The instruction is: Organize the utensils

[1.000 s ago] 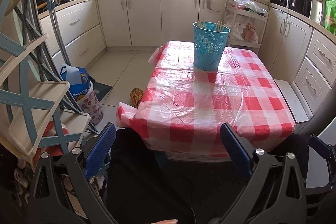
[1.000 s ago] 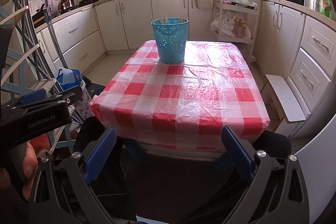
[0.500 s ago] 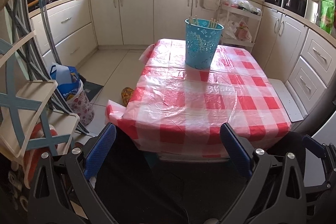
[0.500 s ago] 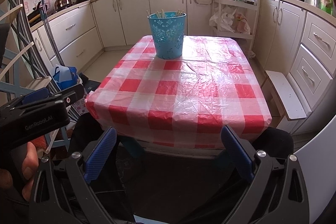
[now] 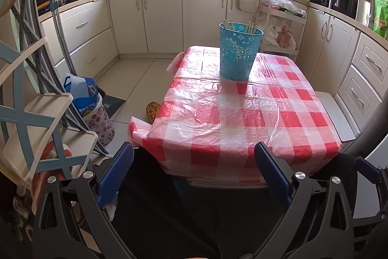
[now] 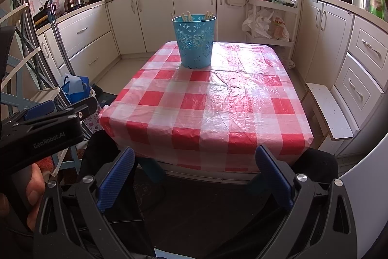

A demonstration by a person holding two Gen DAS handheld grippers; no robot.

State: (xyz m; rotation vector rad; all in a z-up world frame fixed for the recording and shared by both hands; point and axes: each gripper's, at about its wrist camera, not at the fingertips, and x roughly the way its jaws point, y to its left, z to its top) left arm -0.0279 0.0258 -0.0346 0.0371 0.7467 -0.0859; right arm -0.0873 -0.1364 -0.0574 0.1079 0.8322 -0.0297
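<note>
We hold both hand-held grippers, left [image 5: 194, 170] and right [image 6: 195, 170], spread wide and empty, short of the counter [image 6: 218, 113]. The utensils [image 6: 191, 15] stand in the blue bucket [image 6: 195, 40] at its far end, well apart from us. A careless reach could tip the tall bucket; "GenRobot.AI" reads on the left one's body.

The left gripper [image 6: 41, 130], seen at the left edge of the right wrist view, carries "GenRobot.AI" in pale letters on its black body. Wall stickers and bag print elsewhere are too blurred to read.
</note>
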